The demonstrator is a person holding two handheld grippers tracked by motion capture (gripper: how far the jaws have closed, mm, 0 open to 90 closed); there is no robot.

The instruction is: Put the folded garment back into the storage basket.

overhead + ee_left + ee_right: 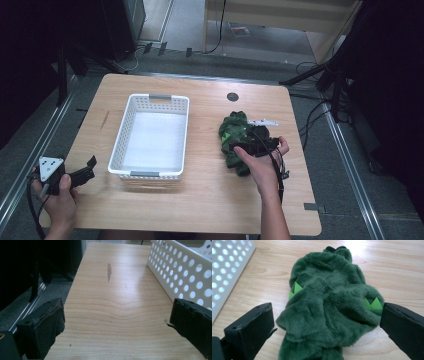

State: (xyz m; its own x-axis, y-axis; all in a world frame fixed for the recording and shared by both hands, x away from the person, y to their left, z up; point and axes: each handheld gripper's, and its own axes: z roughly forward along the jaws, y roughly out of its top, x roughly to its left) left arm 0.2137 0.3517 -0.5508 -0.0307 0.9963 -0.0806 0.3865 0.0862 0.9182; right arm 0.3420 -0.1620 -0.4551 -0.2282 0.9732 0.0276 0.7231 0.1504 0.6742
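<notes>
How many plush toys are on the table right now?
1: the green plush toy lies on the table right of the white basket, between the right gripper's open fingers.

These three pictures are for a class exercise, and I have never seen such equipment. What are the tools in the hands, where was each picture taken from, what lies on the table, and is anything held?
A person holds a hand-operated two-jaw gripper in each hand. The high view looks down on the wooden table. Each gripper view comes from a camera riding on that tool, looking along its black jaws.

On the table lie an empty white perforated basket and a green plush toy. The left gripper hovers open beside the basket, holding nothing. The right gripper is open with its jaws either side of the toy, not yet closed on it.
</notes>
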